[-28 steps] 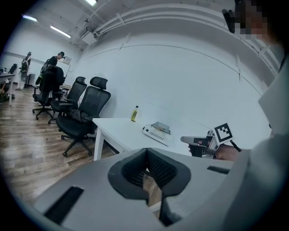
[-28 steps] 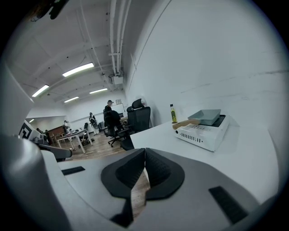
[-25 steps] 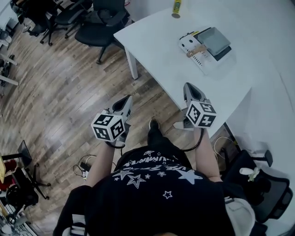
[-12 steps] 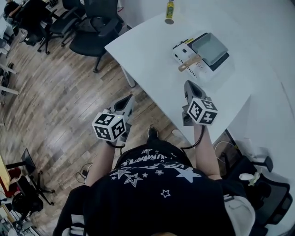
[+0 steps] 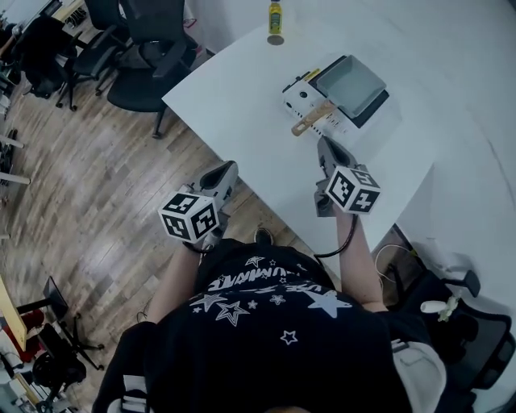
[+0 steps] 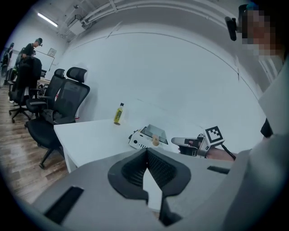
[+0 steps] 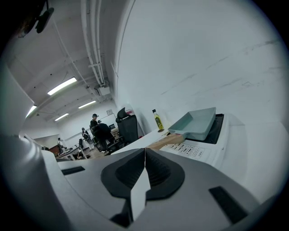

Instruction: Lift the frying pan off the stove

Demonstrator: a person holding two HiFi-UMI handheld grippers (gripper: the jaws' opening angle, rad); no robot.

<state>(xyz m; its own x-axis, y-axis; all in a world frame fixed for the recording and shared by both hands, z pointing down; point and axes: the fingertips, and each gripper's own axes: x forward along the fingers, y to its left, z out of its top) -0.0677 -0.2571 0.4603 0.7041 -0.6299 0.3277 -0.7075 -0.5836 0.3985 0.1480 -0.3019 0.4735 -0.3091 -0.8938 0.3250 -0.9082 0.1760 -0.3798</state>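
Lift not yet begun: the frying pan (image 5: 348,81) sits on the stove (image 5: 300,98) at the head view's upper middle, untouched, with the left tool (image 5: 226,171) and right tool (image 5: 326,146) clenched empty, short of it.

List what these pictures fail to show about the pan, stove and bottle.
Head view: the burner is covered by the square grey-green frying pan.
Right gripper view: the near end of the wooden handle is hidden behind the right claw.
All views: print on the white tabletop stove and the label of the yellow bottle are too small to read.
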